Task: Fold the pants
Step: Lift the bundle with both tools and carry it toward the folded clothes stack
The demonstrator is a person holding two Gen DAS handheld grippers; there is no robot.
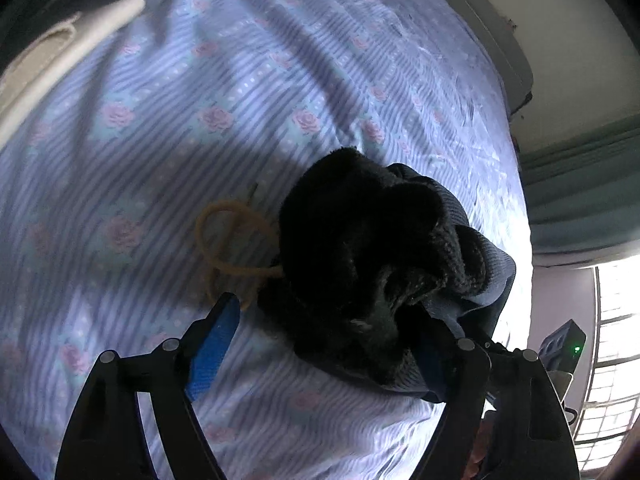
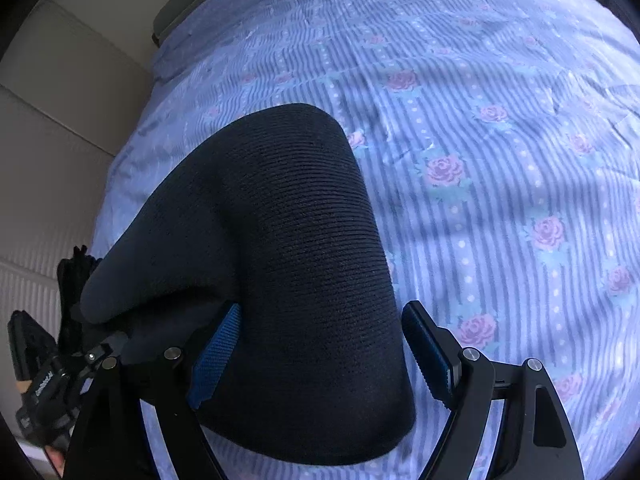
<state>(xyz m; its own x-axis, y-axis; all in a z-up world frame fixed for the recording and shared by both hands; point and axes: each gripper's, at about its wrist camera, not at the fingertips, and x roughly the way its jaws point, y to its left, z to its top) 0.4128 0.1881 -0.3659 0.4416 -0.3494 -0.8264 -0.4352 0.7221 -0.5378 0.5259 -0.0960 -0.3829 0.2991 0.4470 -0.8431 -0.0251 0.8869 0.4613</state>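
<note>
Dark ribbed pants with a fuzzy black lining lie on the bed. In the left wrist view their bunched waist end [image 1: 360,248] sits between my left gripper's [image 1: 320,320] fingers, with a tan drawstring [image 1: 224,240] looped to the left. The left jaws stand wide apart around the cloth. In the right wrist view a smooth folded part of the pants [image 2: 296,264] lies between my right gripper's [image 2: 320,328] blue-padded fingers [image 2: 216,352], which also stand wide apart. The other gripper [image 2: 44,380] shows at the left edge.
The bed has a lilac striped sheet with pink roses [image 1: 200,120]. Folded beige and dark clothes [image 1: 60,40] lie at the far left corner. A wall and the bed edge [image 1: 560,80] are to the right, with a window [image 1: 612,340] beyond.
</note>
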